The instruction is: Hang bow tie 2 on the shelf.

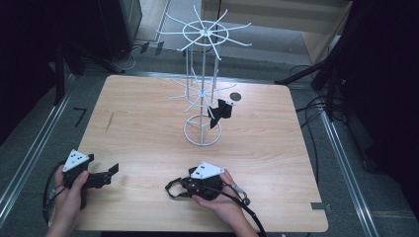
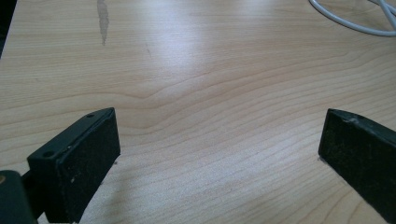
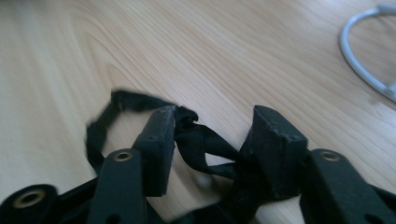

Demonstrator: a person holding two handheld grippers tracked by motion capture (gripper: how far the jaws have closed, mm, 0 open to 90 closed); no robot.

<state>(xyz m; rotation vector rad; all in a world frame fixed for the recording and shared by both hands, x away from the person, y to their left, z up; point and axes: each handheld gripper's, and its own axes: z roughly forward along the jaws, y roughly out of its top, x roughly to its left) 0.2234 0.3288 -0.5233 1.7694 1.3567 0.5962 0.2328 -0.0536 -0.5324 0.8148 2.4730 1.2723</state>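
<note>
From the high view I see the light wooden table with rounded corners (image 1: 148,123) mostly bare. A white wire display stand with spoke arms (image 1: 202,89) rises at its middle, with a small black cloth piece hanging from a lower arm (image 1: 220,113). My left gripper (image 1: 111,173) sits near the table's left front edge, with open wood ahead of it. My right gripper (image 1: 173,187) lies close to the front edge, well apart from the stand's ring base.

In the left gripper view the jaws stand wide apart over bare wood, holding nothing; a curve of white wire (image 2: 355,23) crosses the top right corner.

In the right gripper view the right gripper (image 3: 212,140) has its jaws set narrowly, with a black fabric strap loop (image 3: 201,144) between them. The strap is twisted and creased, touching both pads, and its loop trails left onto the table. The stand's ring base (image 3: 359,65) shows at the upper right.
</note>
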